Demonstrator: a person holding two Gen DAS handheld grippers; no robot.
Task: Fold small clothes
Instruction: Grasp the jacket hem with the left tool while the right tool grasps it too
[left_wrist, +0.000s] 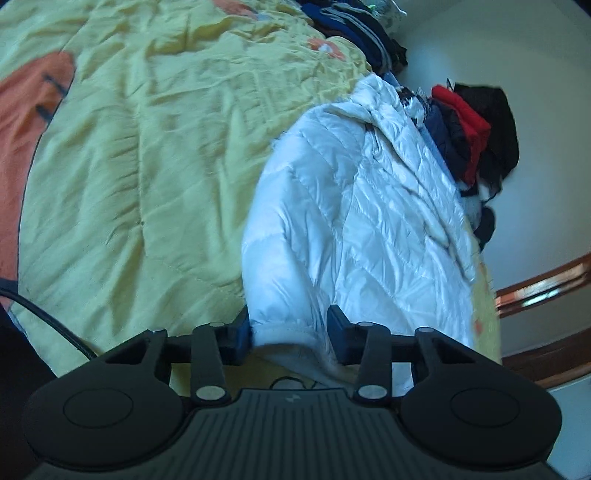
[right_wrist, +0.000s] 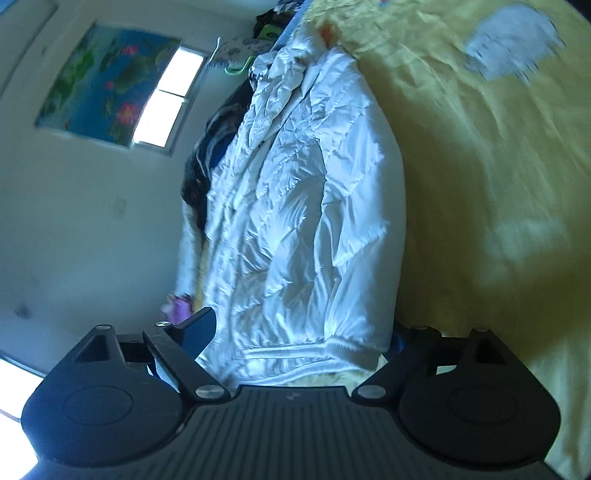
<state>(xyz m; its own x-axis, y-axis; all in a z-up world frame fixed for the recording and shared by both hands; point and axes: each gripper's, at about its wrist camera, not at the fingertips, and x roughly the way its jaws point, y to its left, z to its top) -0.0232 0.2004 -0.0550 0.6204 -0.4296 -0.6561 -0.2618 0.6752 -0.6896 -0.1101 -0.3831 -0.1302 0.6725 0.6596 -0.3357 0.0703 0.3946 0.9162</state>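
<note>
A white quilted puffer jacket (left_wrist: 354, 206) lies on the yellow bedspread (left_wrist: 147, 166). In the left wrist view my left gripper (left_wrist: 290, 334) is shut on a sleeve cuff (left_wrist: 284, 332) of the jacket, both pads pressing against the fabric. In the right wrist view the jacket (right_wrist: 295, 221) stretches away from me, and its bottom hem (right_wrist: 291, 354) sits between the wide-spread fingers of my right gripper (right_wrist: 299, 338). That gripper is open; its left finger (right_wrist: 199, 328) stands just beside the hem and its right finger is mostly hidden behind the fabric.
A heap of dark, red and blue clothes (left_wrist: 472, 129) lies past the jacket at the bed's edge, with more dark garments (left_wrist: 358, 29) farther back. A white wall, a window (right_wrist: 166, 96) and a flowered curtain (right_wrist: 103, 81) lie beyond. A wooden rail (left_wrist: 543, 288) runs at the right.
</note>
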